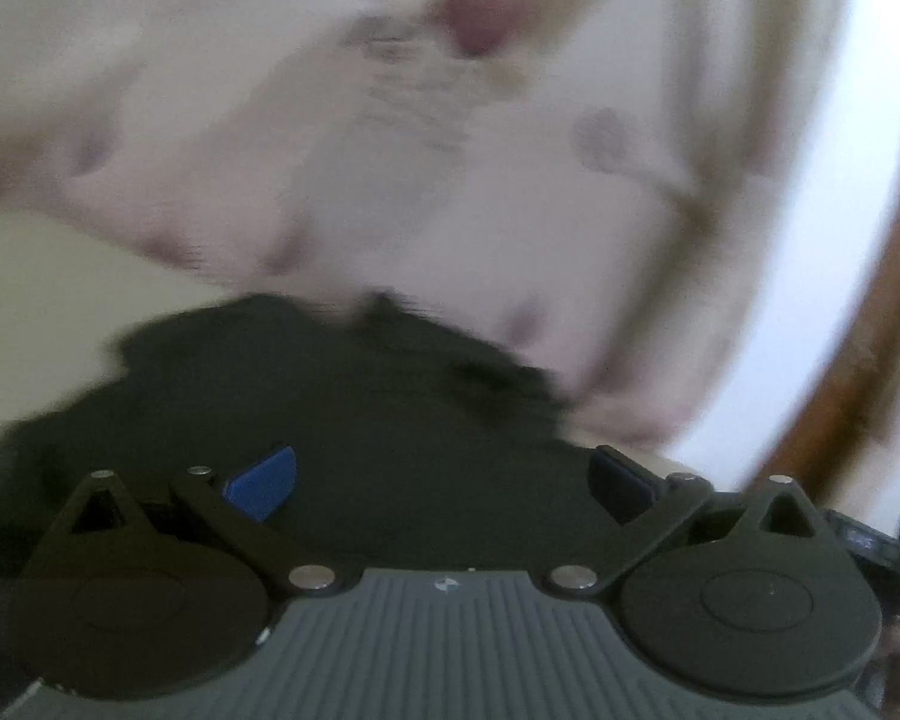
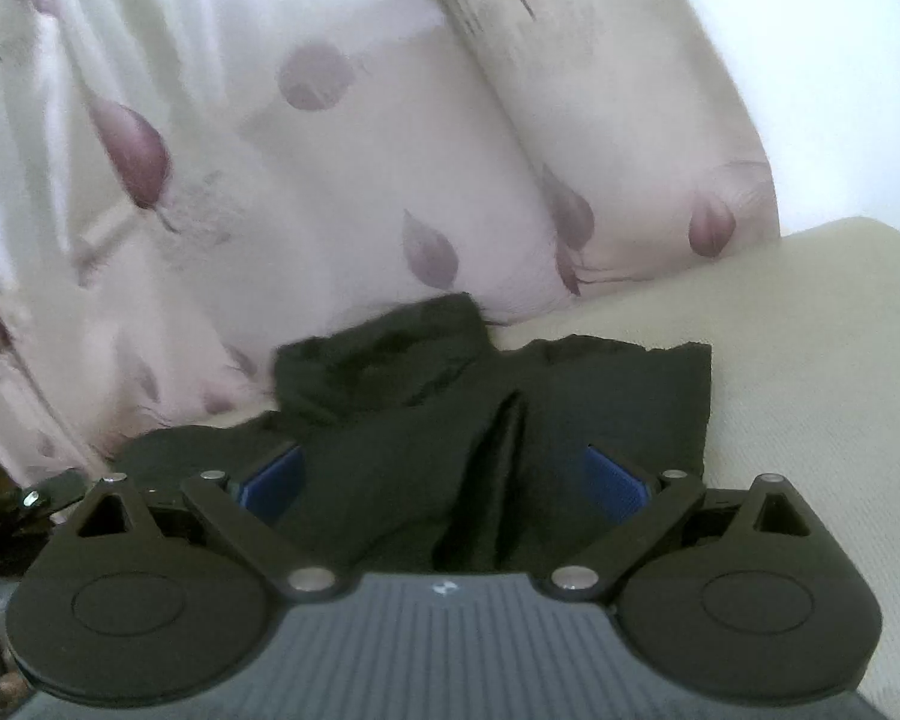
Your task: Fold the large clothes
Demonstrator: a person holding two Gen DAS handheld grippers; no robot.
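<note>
The black garment (image 2: 498, 396) lies bunched on the cream bed sheet (image 2: 810, 360), just in front of the floral pillows (image 2: 390, 150). Judging by its ridges and uneven edges, the folding is at most begun: no flat, squared fold shows, and smoothing and folding are left. The right gripper (image 2: 444, 480) has its fingers (image 2: 273, 480) spread wide, holding nothing, with a raised crease of the garment between them. The left gripper (image 1: 441, 480) is likewise spread wide and empty over the dark cloth. The right wrist view shows the garment's far edge and corner sharply against the pillows; the left wrist view is motion-blurred, but alone shows a brown wooden strip (image 1: 870, 300) beyond the pillows.
</note>
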